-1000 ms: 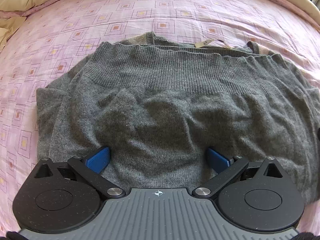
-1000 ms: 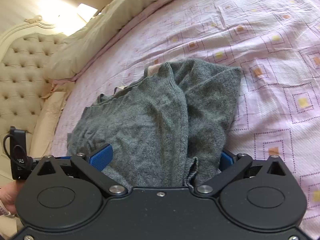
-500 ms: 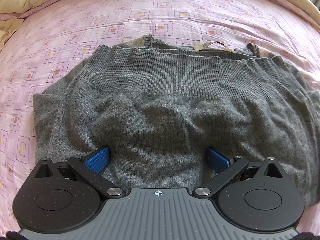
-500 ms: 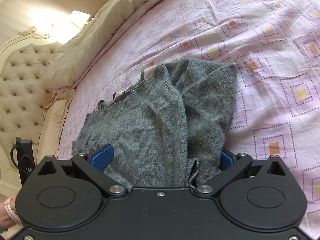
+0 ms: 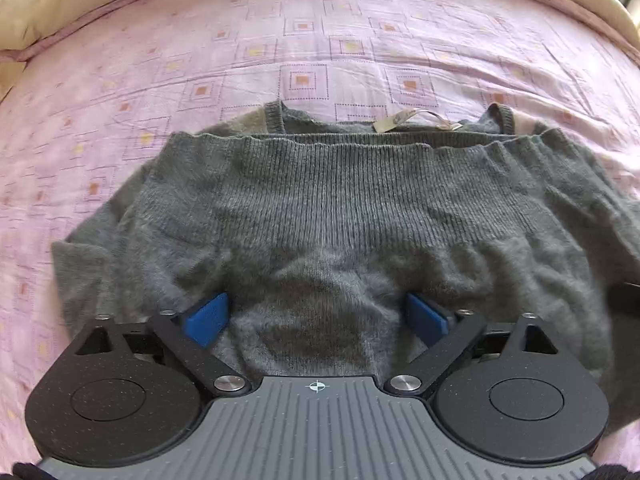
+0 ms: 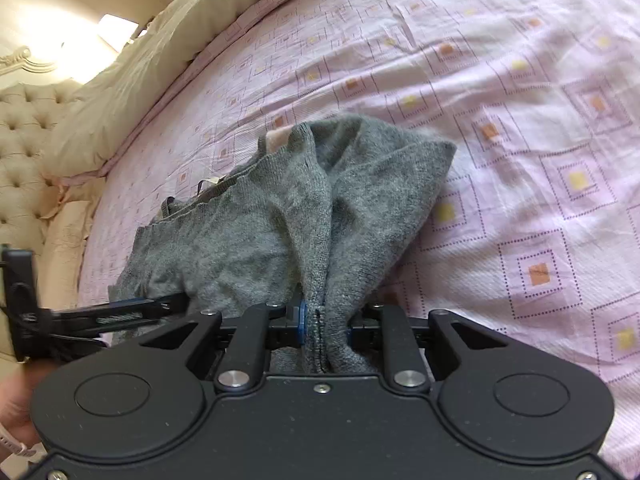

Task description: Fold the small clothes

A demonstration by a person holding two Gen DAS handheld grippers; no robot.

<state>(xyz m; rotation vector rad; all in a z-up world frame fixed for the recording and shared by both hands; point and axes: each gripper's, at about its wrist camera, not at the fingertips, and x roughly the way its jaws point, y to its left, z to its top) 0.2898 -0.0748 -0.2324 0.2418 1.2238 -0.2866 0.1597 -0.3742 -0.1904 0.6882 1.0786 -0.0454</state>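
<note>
1. My right gripper (image 6: 323, 322) has its fingers pinched tight on a gathered bunch of the grey sweater (image 5: 340, 216), at the garment's near right side; the knit fans out from the pinch toward the far side of the bed.
2. My left gripper (image 5: 318, 316) has its blue pads (image 5: 206, 318) spread wide, with a hump of the sweater's near edge lying between them, not clamped. It shows in the right wrist view as a dark arm coming in from the left.
3. The sweater lies on the pink bedspread (image 5: 160, 60), toward the near edge of the bed, already doubled over once: the ribbed hem (image 5: 320, 148) sits just short of the neckline, where a pale label (image 5: 412, 120) shows.
4. To do this step well, I judge the left fingers should close on both layers of the near edge before anything lifts, otherwise only the top layer comes up and the fold skews.
5. Both grips should then rise together and level, keeping the knit lightly taut between them. The wool is soft and stretchy, so a hard pull would distort it.
6. The bedspread is wrinkled and soft, so dragging would bunch it; lifting clear seems safer.
7. Around the bed I see a beige duvet (image 6: 168, 56) along the far edge, a tufted headboard (image 6: 20, 152) at the left, and a bright lamp (image 6: 44, 28) above it.
</note>
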